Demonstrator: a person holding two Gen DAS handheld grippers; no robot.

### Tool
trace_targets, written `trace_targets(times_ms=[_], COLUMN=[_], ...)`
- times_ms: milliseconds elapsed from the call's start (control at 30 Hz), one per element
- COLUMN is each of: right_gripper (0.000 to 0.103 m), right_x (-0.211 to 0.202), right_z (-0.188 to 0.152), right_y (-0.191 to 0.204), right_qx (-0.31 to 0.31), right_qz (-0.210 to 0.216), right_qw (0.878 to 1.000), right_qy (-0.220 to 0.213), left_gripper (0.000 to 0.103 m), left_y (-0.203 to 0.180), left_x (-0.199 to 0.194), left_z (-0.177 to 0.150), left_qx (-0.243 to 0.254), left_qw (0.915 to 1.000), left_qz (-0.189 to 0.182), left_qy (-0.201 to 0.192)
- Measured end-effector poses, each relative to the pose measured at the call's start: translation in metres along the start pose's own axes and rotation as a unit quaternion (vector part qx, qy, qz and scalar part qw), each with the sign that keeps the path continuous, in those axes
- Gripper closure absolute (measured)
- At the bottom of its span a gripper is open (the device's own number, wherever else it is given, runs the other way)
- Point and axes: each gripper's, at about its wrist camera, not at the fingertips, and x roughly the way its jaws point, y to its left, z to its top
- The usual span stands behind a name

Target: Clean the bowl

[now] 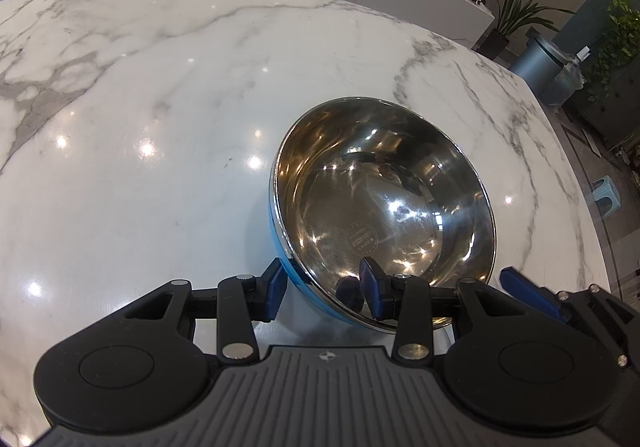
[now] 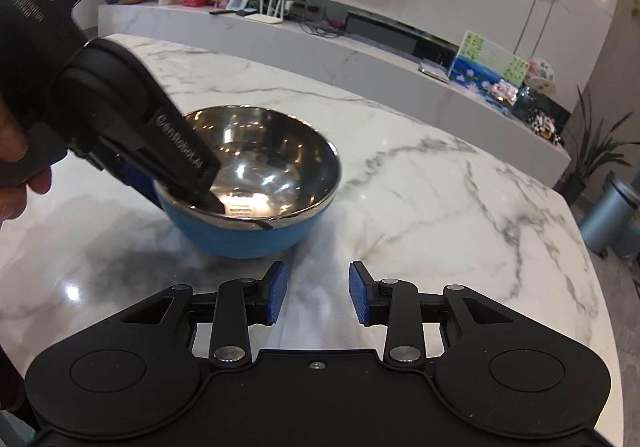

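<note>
A: Start at the left gripper (image 1: 324, 289). What are its fingers doing?

B: They straddle the near rim of the bowl (image 1: 384, 207). One blue pad sits against the blue outer wall, the other is inside against the steel, so the fingers are narrow and clamped on the rim. The right wrist view shows the same: the left gripper reaches down from the upper left and its tip dips inside the bowl at the near-left edge.

A: And the right gripper (image 2: 316, 293)?

B: Its fingers stand moderately apart with nothing between them, only bare bench. They hover just in front of the bowl, apart from it, near its base.

A: Where does the bowl itself stand?

B: On the white marble bench (image 1: 160, 87), towards its right side in the left wrist view. In that view it looks tilted a little. It is steel inside, blue outside, and I see only reflections and a stamped mark on the bottom.

A: Anything of the person?

B: A hand (image 2: 16, 175) grips the left gripper's handle at the left edge of the right wrist view.

A: Further out?

B: A long marble shelf (image 2: 360, 55) runs behind the bench with pictures and small ornaments on it, a potted plant (image 1: 516, 15) stands beyond its end, and a grey bin (image 2: 612, 207) is on the floor at the right.
</note>
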Motion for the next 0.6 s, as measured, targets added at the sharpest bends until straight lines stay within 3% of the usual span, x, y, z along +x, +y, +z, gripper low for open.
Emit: trace_targets(times_ms=[533,600], right_gripper=[0.07,0.065], right_x=[0.023,0.022], right_z=[-0.005,-0.003], right_y=[-0.002,-0.004], right_qx=[-0.001,0.004], right_qz=[-0.037,-0.037], right_qw=[0.999,0.999], right_qy=[0.02,0.017], left_gripper=[0.066,0.066], left_y=[0.001,0.0], left_x=[0.001,0.0], left_z=[0.001,0.001], left_qx=[-0.001,0.0], left_qw=[1.0,1.0], left_qz=[-0.002,-0.002], left_qy=[0.001,0.001])
